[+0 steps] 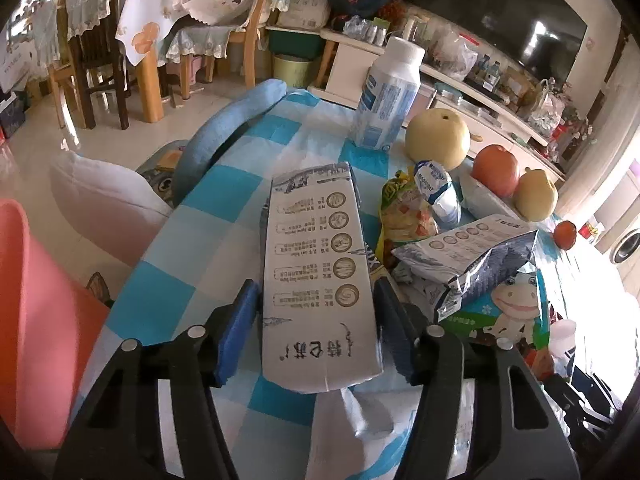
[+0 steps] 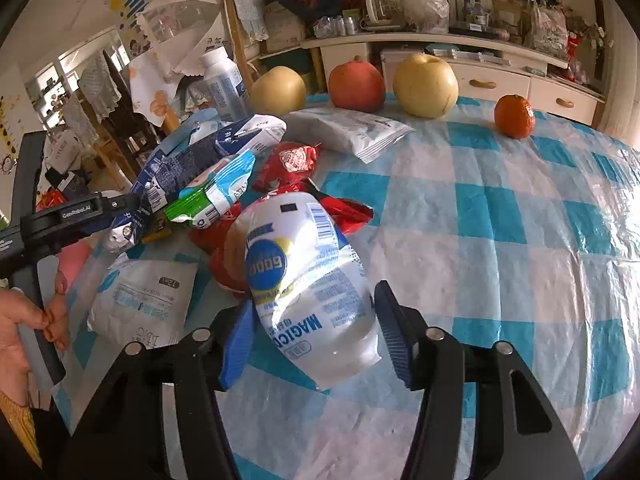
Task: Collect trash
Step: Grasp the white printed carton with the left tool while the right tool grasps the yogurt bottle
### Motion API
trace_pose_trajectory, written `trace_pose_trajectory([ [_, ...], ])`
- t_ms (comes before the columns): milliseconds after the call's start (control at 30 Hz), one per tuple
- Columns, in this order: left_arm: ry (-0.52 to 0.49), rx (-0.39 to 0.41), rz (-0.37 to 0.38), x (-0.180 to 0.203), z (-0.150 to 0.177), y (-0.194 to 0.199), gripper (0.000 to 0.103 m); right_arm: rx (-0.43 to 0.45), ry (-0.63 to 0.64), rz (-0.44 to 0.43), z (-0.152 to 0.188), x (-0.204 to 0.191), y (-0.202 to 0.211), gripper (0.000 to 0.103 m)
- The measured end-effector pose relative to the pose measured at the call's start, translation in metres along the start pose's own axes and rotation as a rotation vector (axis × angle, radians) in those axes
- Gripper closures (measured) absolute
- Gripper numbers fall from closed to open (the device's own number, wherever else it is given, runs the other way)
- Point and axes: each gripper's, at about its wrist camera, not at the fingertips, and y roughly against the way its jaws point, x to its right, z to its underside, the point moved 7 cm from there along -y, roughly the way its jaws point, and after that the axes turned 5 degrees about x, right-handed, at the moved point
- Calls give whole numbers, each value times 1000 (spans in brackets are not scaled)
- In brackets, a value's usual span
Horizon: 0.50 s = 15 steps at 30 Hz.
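Observation:
My left gripper (image 1: 316,312) has its blue pads against both sides of a grey-white milk carton (image 1: 316,264) and holds it over the blue checked tablecloth (image 1: 192,216). My right gripper (image 2: 314,320) stands open around a white MAGICO wrapper (image 2: 308,280) lying on the cloth; the right pad is apart from it. A pile of wrappers lies to the left in the right wrist view: a blue-white bag (image 2: 188,168), a green-white pack (image 2: 212,196), red wrappers (image 2: 296,160) and a white pouch (image 2: 140,304). The left gripper body (image 2: 72,220) shows there too.
Fruit stands at the table's far side: two pears (image 2: 425,85) (image 2: 278,90), a red apple (image 2: 356,86) and a tangerine (image 2: 514,116). A white bottle (image 1: 386,96) stands upright. A pink bin (image 1: 36,320) sits left of the table. Chairs and a cabinet stand behind.

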Motion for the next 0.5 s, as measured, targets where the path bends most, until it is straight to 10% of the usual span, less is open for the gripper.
trace_pose_trajectory([
  [300, -15, 35, 22, -2, -2, 15, 47, 3, 19, -17, 0, -11, 0, 65],
  [333, -15, 40, 33, -2, -2, 17, 71, 5, 26, -11, -1, -12, 0, 67],
  [500, -16, 31, 62, 0, 1, 21, 72, 8, 53, 16, 0, -14, 3, 71],
])
